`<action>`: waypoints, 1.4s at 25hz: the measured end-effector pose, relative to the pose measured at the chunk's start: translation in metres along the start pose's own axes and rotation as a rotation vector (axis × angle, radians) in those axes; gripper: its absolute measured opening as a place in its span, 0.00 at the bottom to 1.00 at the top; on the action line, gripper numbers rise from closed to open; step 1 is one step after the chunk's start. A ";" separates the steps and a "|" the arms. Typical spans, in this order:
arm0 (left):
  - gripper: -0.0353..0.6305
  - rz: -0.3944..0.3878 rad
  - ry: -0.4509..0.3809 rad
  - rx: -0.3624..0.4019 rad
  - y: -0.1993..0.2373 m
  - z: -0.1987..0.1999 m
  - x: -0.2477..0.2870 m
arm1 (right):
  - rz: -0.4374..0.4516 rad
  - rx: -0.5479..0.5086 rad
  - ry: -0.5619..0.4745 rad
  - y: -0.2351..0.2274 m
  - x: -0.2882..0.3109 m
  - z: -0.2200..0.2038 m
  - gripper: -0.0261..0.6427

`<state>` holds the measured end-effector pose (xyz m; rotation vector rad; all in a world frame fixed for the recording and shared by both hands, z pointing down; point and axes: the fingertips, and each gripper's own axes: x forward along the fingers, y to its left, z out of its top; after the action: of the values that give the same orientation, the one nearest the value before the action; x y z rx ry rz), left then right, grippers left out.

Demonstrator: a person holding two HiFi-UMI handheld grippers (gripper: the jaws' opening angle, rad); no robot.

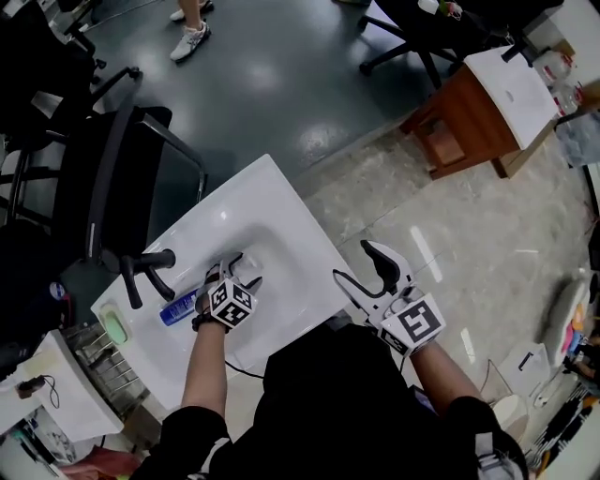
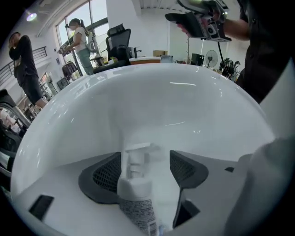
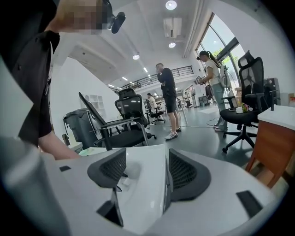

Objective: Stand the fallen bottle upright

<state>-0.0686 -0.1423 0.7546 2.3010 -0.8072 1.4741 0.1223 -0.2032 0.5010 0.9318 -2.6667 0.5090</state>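
White sink (image 1: 272, 202), bottle (image 2: 136, 193) between parted left gripper (image 2: 146, 166) (base cut off), right gripper (image 3: 146, 173) parted, empty

The room is bright, lit by round ceiling lamps (image 3: 171, 5) and tall windows (image 3: 216, 37). The white sink (image 2: 184, 106) shows thin streaks of glare. Both gripper views are fisheye, with dark corners and bent edges. The pump bottle (image 2: 136, 193), close to the lens, looks slightly soft.

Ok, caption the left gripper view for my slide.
Left tongs, open, with the pump bottle between them, inside the white sink.
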 end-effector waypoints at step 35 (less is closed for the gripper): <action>0.24 0.063 -0.268 -0.227 0.016 0.031 -0.086 | 0.170 -0.085 -0.034 0.060 0.036 0.029 0.44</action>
<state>-0.0827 -0.1461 0.6631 2.3437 -1.0679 1.0457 0.0527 -0.1912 0.4744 0.7003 -2.7896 0.4150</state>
